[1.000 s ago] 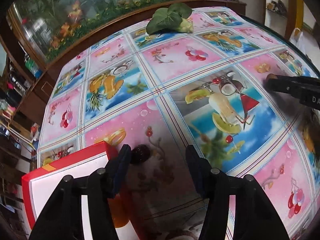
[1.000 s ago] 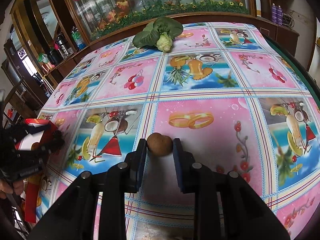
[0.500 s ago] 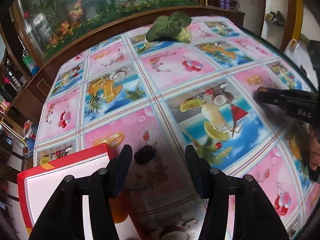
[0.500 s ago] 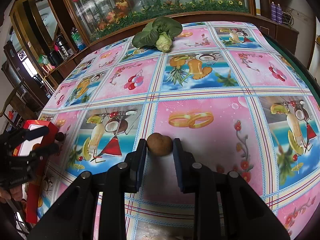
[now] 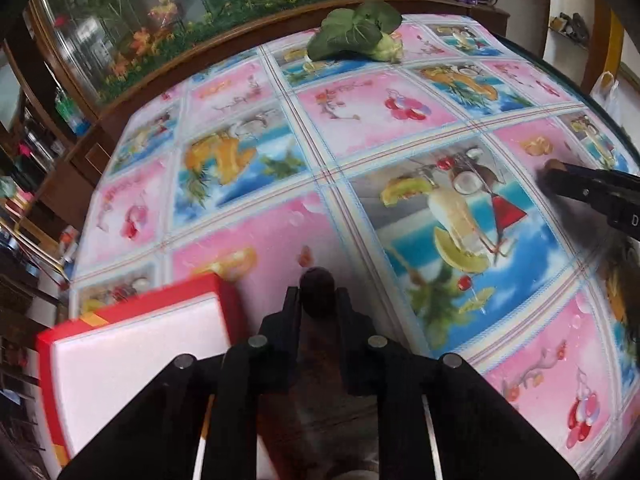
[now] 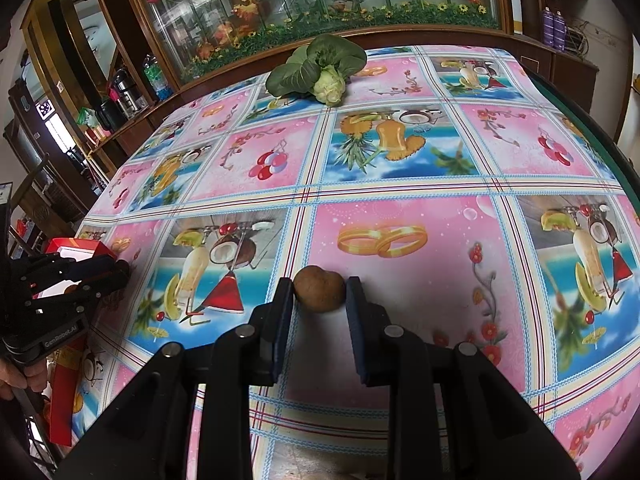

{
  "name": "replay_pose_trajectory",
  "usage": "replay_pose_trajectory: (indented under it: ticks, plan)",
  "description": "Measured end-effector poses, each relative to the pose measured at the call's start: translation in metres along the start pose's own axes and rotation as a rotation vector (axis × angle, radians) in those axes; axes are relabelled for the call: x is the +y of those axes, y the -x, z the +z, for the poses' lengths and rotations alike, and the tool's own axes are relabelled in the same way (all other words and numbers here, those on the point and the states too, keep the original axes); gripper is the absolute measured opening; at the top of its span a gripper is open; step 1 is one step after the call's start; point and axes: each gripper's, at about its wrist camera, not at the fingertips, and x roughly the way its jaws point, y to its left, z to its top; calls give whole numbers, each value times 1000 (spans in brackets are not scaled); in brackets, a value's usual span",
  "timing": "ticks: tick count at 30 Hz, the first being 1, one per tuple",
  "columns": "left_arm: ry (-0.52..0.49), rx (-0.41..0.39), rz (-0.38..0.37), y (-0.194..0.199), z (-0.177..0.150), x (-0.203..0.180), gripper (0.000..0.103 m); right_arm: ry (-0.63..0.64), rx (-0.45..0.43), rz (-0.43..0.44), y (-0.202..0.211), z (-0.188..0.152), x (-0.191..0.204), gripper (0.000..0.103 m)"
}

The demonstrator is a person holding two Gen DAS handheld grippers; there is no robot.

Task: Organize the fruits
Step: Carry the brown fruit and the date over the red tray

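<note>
In the left wrist view my left gripper point(image 5: 318, 294) is shut on a small dark plum-like fruit point(image 5: 317, 290), just right of a red box with a white inside point(image 5: 132, 340). In the right wrist view my right gripper point(image 6: 320, 290) is shut on a brown kiwi-like fruit point(image 6: 320, 289) resting on the patterned tablecloth point(image 6: 400, 160). The left gripper also shows at the left edge of the right wrist view point(image 6: 116, 274), beside the red box point(image 6: 76, 248). The right gripper tip shows at the right of the left wrist view point(image 5: 560, 178).
A leafy green vegetable point(image 6: 320, 68) lies at the far edge of the table; it also shows in the left wrist view point(image 5: 356, 36). A wooden cabinet with a glass flower display point(image 6: 320, 0) stands behind the table. The table's right edge point(image 6: 592, 120) drops off.
My left gripper has moved forward over the dark fruit and closed on it. The right gripper has stayed shut on the brown fruit.
</note>
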Motion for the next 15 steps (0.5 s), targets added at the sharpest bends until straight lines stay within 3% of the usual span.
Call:
replay_pose_trajectory:
  ticks: [2, 15]
  plan:
    - [-12, 0, 20, 3, -1, -5, 15, -1, 0, 0, 0, 0, 0, 28]
    - [180, 3, -14, 7, -1, -4, 15, 6, -7, -1, 3, -1, 5, 28]
